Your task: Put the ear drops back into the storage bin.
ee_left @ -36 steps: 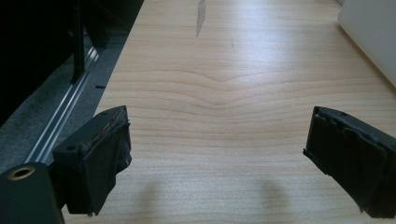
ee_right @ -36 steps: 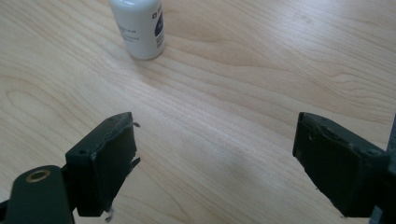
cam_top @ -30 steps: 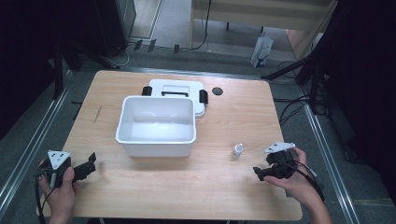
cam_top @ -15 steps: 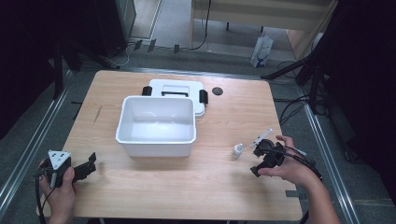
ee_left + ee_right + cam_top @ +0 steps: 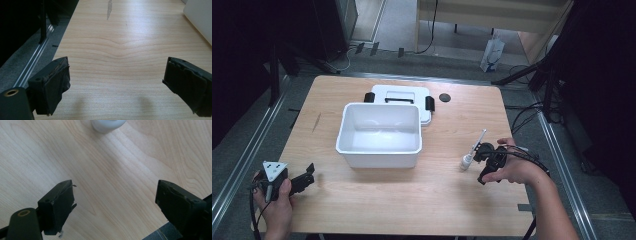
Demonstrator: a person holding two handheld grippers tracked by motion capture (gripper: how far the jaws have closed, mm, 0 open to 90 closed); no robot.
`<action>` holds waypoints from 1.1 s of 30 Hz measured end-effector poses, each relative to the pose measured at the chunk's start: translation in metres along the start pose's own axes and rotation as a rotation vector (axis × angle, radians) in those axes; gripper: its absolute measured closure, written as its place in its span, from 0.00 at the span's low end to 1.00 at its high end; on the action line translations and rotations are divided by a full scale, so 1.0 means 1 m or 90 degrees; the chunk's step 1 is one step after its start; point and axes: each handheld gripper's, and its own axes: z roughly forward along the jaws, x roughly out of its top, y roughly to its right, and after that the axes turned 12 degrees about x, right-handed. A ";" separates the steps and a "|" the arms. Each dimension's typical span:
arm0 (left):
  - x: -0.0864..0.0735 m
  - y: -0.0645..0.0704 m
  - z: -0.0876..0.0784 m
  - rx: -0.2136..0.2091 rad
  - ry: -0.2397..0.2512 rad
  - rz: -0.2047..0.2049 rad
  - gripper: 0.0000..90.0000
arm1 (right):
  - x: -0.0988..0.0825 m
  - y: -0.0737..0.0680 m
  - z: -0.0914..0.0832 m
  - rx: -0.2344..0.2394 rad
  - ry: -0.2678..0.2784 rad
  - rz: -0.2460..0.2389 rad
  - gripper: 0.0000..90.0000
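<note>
The small white bottle (image 5: pixel 466 161) looks light, stiff and easily tipped — best pinched across its body; the right gripper (image 5: pixel 113 205) beside it has its jaws apart, and the left gripper (image 5: pixel 117 85) likewise gapes over bare table (image 5: pixel 452 200).

Small white bottle (image 5: pixel 466 161) stood upright on bare wood, just beyond the right gripper (image 5: pixel 483 162) and apart from its wide-spread jaws; rounded white base (image 5: pixel 107 125) lay dead ahead.

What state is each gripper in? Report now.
Left gripper: open, holding nothing, above bare table.
Right gripper: open, holding nothing, small white bottle just ahead.
</note>
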 end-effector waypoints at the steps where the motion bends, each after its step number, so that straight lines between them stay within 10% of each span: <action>1: 0.000 0.000 0.000 0.000 0.000 0.000 0.08 | 0.002 0.000 -0.002 -0.002 -0.002 0.004 0.17; 13: 0.000 0.000 0.001 0.001 -0.003 -0.006 0.08 | 0.021 -0.001 -0.018 -0.020 0.010 -0.001 0.29; 33: 0.000 0.000 0.001 0.000 -0.004 -0.007 0.08 | 0.048 0.009 -0.015 0.081 0.032 0.042 0.63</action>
